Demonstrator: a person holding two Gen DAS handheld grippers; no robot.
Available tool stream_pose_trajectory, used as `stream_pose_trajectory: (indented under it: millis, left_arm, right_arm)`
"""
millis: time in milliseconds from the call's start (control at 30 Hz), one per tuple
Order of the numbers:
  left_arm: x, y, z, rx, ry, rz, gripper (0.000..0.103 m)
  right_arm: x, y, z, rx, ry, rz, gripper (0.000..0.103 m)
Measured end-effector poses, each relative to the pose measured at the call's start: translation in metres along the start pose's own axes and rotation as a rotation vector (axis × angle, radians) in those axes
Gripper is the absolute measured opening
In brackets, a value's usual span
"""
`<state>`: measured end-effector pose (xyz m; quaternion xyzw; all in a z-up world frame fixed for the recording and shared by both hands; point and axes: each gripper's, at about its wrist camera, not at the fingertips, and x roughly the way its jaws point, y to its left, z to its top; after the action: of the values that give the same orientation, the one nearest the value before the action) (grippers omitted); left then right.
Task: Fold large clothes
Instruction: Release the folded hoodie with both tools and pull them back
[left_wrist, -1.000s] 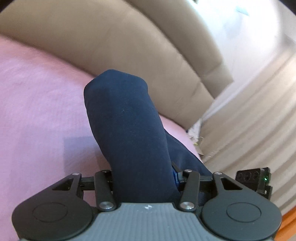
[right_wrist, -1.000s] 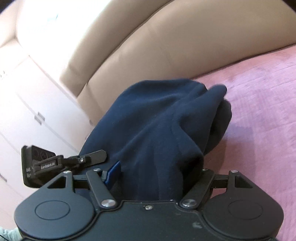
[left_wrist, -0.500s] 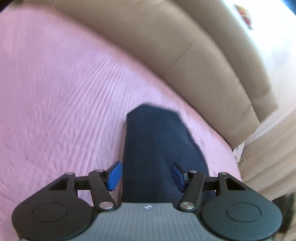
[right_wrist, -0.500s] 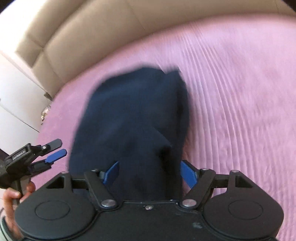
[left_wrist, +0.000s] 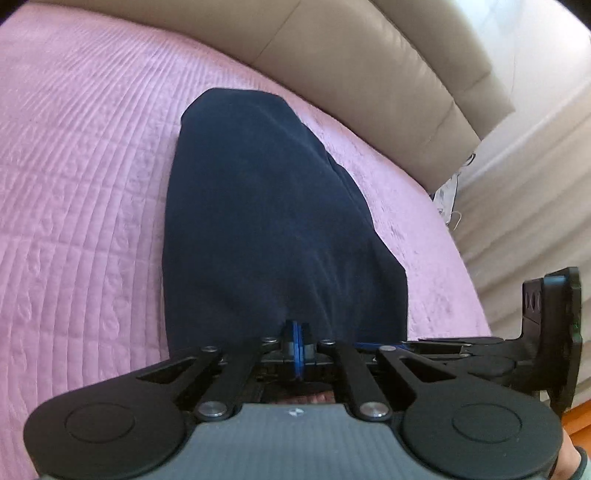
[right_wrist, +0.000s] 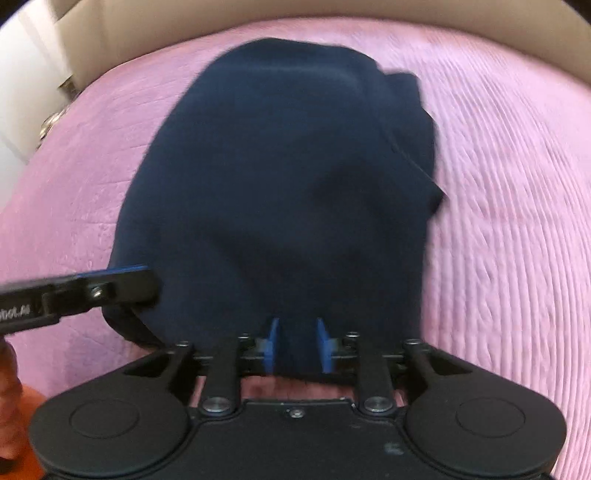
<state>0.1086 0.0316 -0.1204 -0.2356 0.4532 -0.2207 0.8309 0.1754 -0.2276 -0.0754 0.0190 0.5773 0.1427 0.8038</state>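
Observation:
A dark navy garment (left_wrist: 266, 221) lies folded in a long narrow stack on the pink quilted bedspread (left_wrist: 81, 166). My left gripper (left_wrist: 297, 345) sits at the garment's near edge with its blue pads pressed together and no cloth visibly between them. In the right wrist view the garment (right_wrist: 288, 177) fills the middle. My right gripper (right_wrist: 295, 345) is at the near edge with its blue pads a narrow gap apart and dark cloth between them. The left gripper (right_wrist: 122, 275) also shows at the left of the right wrist view, beside the garment.
A beige padded headboard (left_wrist: 369, 62) runs along the far edge of the bed. Pale curtains (left_wrist: 524, 177) hang at the right, past the bed's edge. A white wall or cabinet (right_wrist: 26, 85) stands at the far left in the right wrist view.
The garment came down from hanging in both grippers to lying flat on the bedspread. Both grippers opened half a second ago. The left has since closed fully and the right has narrowed.

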Motion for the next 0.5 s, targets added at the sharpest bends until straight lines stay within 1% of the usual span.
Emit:
stream_pose_trajectory:
  millis: [67, 100, 167, 233, 300, 367, 400, 467, 500]
  left_arm:
    - [-0.01, -0.003, -0.007, 0.013, -0.009, 0.005, 0.004]
    - [-0.014, -0.007, -0.009, 0.029, -0.018, 0.015, 0.005]
    - [-0.024, -0.018, -0.009, 0.048, -0.045, 0.028, 0.009]
    - [-0.044, -0.03, -0.013, 0.073, -0.081, 0.038, 0.009]
    - [-0.063, -0.042, -0.018, 0.107, -0.126, 0.047, 0.01]
    - [-0.083, -0.055, -0.024, 0.145, -0.17, 0.064, 0.013]
    - [-0.093, -0.063, -0.027, 0.167, -0.189, 0.081, 0.014]
    - [-0.106, -0.078, -0.028, 0.205, -0.221, 0.121, 0.019]
    - [-0.115, -0.087, -0.031, 0.226, -0.236, 0.145, 0.02]
  right_arm:
    - [-0.013, -0.011, -0.004, 0.043, 0.018, 0.007, 0.051]
    - [-0.021, -0.016, -0.006, 0.057, 0.017, 0.01, 0.051]
    - [-0.042, -0.025, -0.012, 0.079, -0.025, 0.004, 0.051]
    - [-0.073, -0.033, -0.021, 0.095, -0.099, -0.019, 0.058]
    - [-0.11, -0.038, -0.029, 0.098, -0.185, -0.077, 0.07]
    - [-0.146, -0.038, -0.035, 0.09, -0.27, -0.125, 0.071]
    - [-0.163, -0.038, -0.038, 0.088, -0.305, -0.135, 0.074]
    - [-0.199, -0.032, -0.046, 0.094, -0.375, -0.132, 0.078]
    - [-0.215, -0.028, -0.05, 0.096, -0.404, -0.116, 0.078]
